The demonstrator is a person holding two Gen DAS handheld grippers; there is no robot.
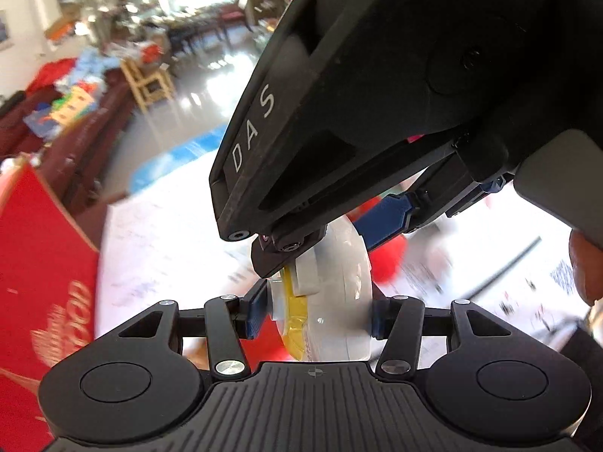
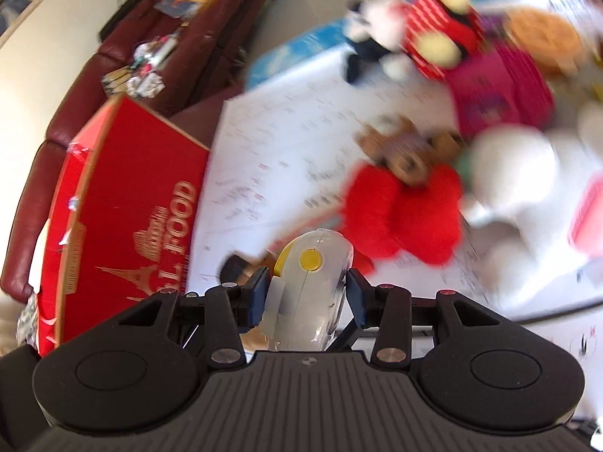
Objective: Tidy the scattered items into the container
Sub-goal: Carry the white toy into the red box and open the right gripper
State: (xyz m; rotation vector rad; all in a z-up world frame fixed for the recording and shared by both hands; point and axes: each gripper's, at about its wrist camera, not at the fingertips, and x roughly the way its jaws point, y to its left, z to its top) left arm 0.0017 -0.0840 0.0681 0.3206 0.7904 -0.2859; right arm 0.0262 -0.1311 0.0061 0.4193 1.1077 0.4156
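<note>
Found pinched between the blue pads of the left gripper (image 1: 318,312): a white round device (image 1: 339,286) with a yellow ring at its seam, standing on edge. Found clamped on the same device by the right gripper (image 2: 307,297), pads pressed to both flanks, yellow button facing up toward that camera. Seen from the left wrist as a large black body crossing overhead, with one blue pad (image 1: 384,222) laid against the device's upper edge. Held aloft over a white printed sheet (image 2: 286,132), not resting on it. Not inside the red cardboard box (image 2: 132,207), which stands to the left of the device, at the sheet's left edge, gold lettering on its side. Interior of the box not visible from either camera. Scattered on the sheet beyond and to the right of the device, all motion-blurred: a red plush (image 2: 403,207) with a brown bear (image 2: 407,150) touching its far side, a white plush (image 2: 508,165) just beside them, a magenta item (image 2: 501,94) farther back, and a black-and-white plush in red stripes (image 2: 414,37) at the far edge. Behind the box, a dark red sofa (image 2: 188,37) strewn with clutter.
</note>
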